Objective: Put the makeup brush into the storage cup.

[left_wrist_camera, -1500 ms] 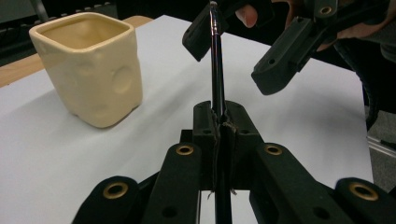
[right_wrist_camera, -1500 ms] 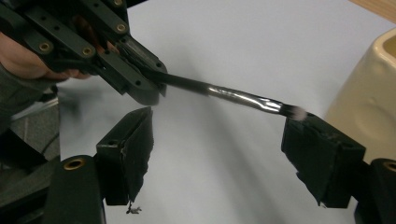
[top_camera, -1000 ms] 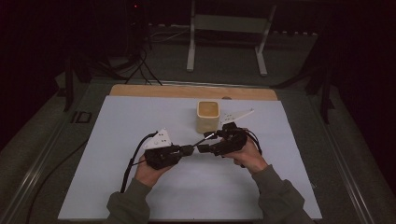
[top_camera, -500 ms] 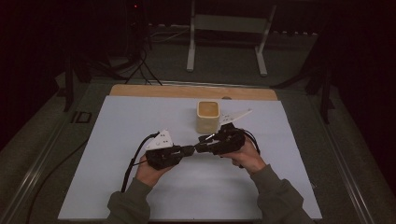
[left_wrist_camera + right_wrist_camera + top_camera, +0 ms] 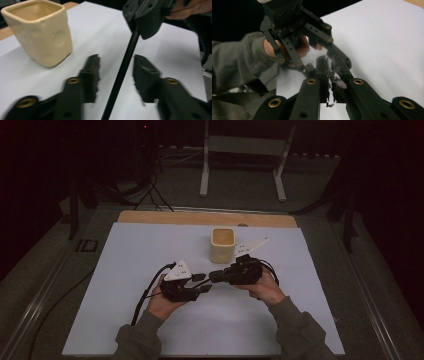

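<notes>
right gripper (image 5: 216, 275) pinching thin black rod (image 5: 124, 68) | left gripper (image 5: 115, 75) gaping around it, handover pending | cup (image 5: 222, 244) sitting empty upper centre

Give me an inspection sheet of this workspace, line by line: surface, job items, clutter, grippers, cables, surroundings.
Surface: white sheet over a table, with a wooden strip along the far edge.
Job's things: cream square ceramic cup with dimpled sides, upright and empty; thin black rod.
Clutter: nothing seen.
Grippers: left gripper open, its jaws either side of the rod without touching it; right gripper shut on the rod. Both meet in front of the cup.
Cables: black cable trails from the left gripper across the sheet.
Surroundings: dark room, pale metal stand and more cables on the floor beyond.
</notes>
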The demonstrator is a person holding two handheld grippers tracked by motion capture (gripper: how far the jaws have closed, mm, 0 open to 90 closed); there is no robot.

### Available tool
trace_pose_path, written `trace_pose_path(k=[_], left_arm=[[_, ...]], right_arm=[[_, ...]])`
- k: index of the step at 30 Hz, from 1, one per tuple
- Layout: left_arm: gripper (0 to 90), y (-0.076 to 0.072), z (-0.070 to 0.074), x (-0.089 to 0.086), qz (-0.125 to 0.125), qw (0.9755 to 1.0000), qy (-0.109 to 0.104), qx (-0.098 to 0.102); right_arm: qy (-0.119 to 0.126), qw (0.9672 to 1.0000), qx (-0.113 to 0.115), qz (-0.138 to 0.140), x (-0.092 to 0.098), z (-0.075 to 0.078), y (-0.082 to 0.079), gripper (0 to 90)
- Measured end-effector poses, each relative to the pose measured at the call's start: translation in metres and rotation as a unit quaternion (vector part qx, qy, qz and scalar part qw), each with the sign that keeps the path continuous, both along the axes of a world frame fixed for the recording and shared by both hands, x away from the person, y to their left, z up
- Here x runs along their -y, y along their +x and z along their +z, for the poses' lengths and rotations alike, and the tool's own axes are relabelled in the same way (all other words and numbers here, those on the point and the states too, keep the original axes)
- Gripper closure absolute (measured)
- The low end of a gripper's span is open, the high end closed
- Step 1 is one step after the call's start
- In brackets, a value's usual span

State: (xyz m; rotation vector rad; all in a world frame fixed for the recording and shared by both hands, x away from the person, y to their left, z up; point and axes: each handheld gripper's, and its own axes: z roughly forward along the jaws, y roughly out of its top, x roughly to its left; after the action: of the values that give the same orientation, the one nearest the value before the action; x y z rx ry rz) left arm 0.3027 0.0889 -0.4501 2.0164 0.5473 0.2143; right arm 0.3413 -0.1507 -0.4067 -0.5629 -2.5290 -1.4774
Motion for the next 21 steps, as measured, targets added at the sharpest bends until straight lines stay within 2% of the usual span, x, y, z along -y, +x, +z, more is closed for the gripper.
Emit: trace_pose_path(k=[2, 4, 5, 11, 17, 21], left_arm=[[47.4, 0.000, 0.001, 0.000, 0.006, 1.0000, 0.005, 0.000], [45.8, -0.001, 0.002, -0.001, 0.008, 0.9999, 0.007, 0.003], [44.8, -0.001, 0.002, -0.001, 0.008, 0.9999, 0.009, 0.005], [44.7, -0.003, 0.005, 0.001, 0.008, 0.9996, 0.026, 0.010], [46.8, -0.004, 0.004, 0.007, 0.010, 0.9986, 0.050, 0.011], [46.9, -0.003, 0.004, 0.008, 0.013, 0.9986, 0.049, 0.011]], right_arm=[[-0.012, 0.9999, 0.011, 0.001, -0.001, 0.002, -0.001, 84.8], [-0.035, 0.9990, 0.027, -0.002, -0.002, 0.004, -0.003, 84.8], [-0.038, 0.9989, 0.028, -0.001, -0.003, 0.005, -0.004, 84.8], [-0.081, 0.9956, 0.047, -0.001, -0.009, 0.007, -0.007, 84.8], [-0.107, 0.9924, 0.061, -0.007, -0.013, 0.010, -0.007, 84.9], [-0.127, 0.9897, 0.065, -0.014, -0.013, 0.013, -0.005, 84.8]])
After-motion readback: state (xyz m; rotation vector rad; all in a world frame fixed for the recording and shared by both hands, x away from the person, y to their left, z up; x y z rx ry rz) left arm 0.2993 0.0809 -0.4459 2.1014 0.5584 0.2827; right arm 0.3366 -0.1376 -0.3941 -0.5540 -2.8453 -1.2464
